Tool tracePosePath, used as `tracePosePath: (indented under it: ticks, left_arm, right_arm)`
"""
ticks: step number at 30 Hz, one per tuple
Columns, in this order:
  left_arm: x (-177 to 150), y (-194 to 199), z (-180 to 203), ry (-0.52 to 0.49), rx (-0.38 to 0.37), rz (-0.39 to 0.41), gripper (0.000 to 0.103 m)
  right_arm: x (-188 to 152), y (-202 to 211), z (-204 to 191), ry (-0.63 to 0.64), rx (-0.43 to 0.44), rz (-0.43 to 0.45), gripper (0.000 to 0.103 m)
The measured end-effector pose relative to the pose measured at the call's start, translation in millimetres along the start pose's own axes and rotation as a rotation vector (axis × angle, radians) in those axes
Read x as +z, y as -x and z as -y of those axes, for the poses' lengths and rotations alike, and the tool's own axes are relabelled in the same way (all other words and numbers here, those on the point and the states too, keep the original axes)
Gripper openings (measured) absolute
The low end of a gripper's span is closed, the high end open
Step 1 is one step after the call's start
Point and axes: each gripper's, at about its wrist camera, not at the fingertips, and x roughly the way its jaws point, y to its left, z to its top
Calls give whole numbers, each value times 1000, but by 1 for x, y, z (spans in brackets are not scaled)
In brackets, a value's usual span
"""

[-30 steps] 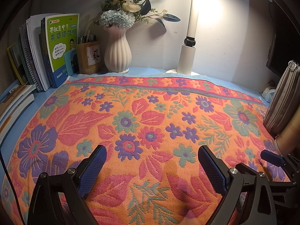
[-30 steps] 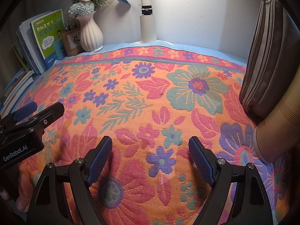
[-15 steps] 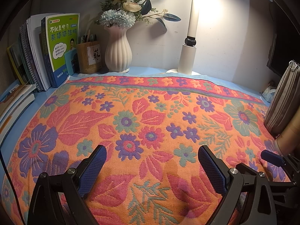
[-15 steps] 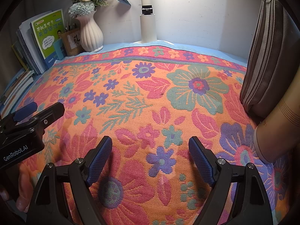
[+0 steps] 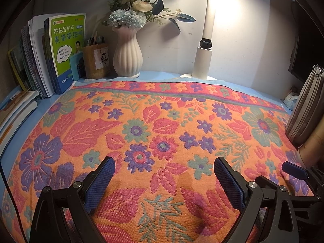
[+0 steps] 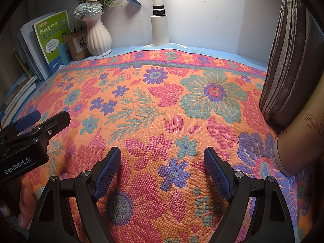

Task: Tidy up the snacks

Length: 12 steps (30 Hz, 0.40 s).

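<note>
Your left gripper (image 5: 164, 170) and right gripper (image 6: 162, 160) both hang with fingers spread, nothing between them, over the floral cloth (image 5: 162, 125). No snack is identifiable; a grey pouch (image 6: 289, 64) and a beige cylinder (image 6: 301, 137) sit right, a vase (image 5: 127, 56) and books (image 5: 60, 52) far left.

book (image 5: 65, 46): green cover, white Chinese title "不就是中考 英语语法吗" | left tool (image 6: 30, 141): "GenRobot.AI" in white on its black body | pen pot (image 5: 96, 60): label with one brush character, unreadable
</note>
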Motion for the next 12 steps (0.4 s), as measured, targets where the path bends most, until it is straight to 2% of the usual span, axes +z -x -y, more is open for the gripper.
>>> tracePosePath:
  ticks: [12]
  left_arm:
    - [0,1,1,0,1,7,97]
  right_arm:
    - [-1,0,-2,2,0,-2,84]
